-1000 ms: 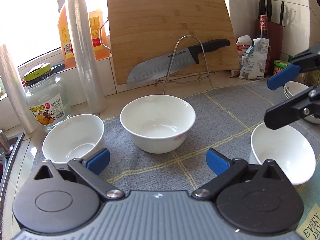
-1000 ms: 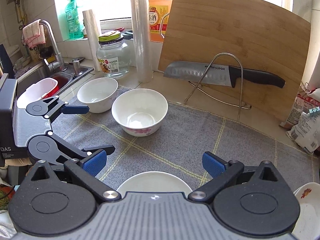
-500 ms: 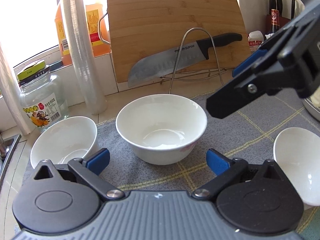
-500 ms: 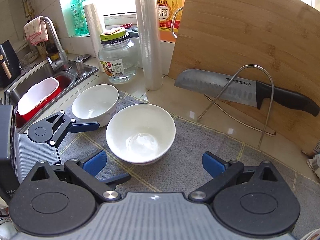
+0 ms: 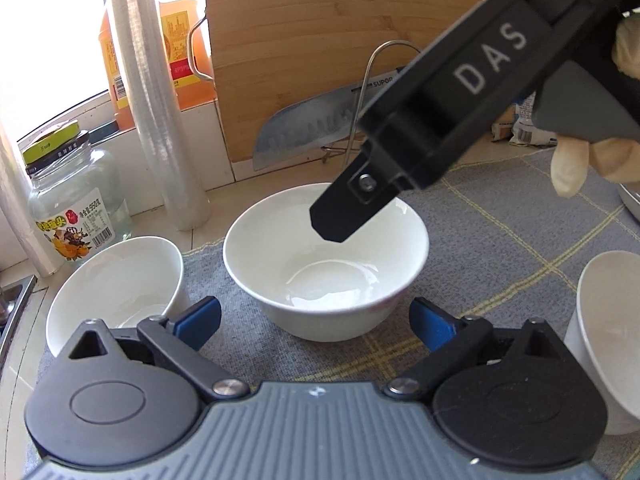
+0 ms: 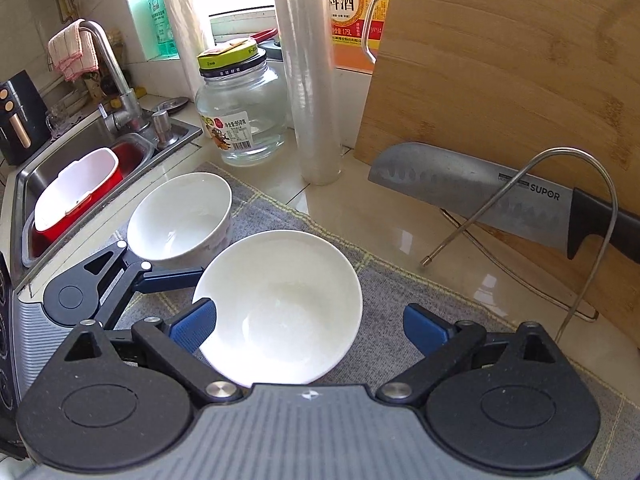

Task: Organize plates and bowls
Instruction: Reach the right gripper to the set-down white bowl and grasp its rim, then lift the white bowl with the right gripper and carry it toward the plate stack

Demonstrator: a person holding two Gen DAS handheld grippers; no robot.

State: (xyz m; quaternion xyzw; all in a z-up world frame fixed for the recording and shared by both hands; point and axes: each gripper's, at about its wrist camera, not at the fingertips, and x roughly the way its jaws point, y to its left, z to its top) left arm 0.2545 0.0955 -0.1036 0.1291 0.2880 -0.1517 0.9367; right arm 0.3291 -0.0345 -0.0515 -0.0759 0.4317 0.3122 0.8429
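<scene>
Three white bowls stand on a grey checked mat (image 5: 500, 248). The middle bowl (image 5: 326, 264) (image 6: 280, 308) sits just ahead of my left gripper (image 5: 316, 326), whose jaws are closing, wide apart, with no pad touching the bowl. A left bowl (image 5: 116, 280) (image 6: 180, 216) stands beside it, and a right bowl (image 5: 608, 328) is at the frame's edge. My right gripper (image 6: 308, 330) hangs open above the middle bowl, with one finger (image 5: 340, 216) over its inside. In the right wrist view one finger of the left gripper (image 6: 168, 276) lies between the left and middle bowls.
A bamboo cutting board (image 6: 500, 72) leans at the back with a knife (image 6: 460, 188) on a wire stand (image 6: 592, 184). A glass jar (image 6: 240, 108), a cling-film roll (image 6: 308, 80) and an orange bottle (image 6: 356, 16) stand behind the bowls. The sink (image 6: 80, 184) holds a red-and-white tub.
My right gripper has swung left from the right bowl to above the middle bowl. My left gripper has edged closer to the middle bowl.
</scene>
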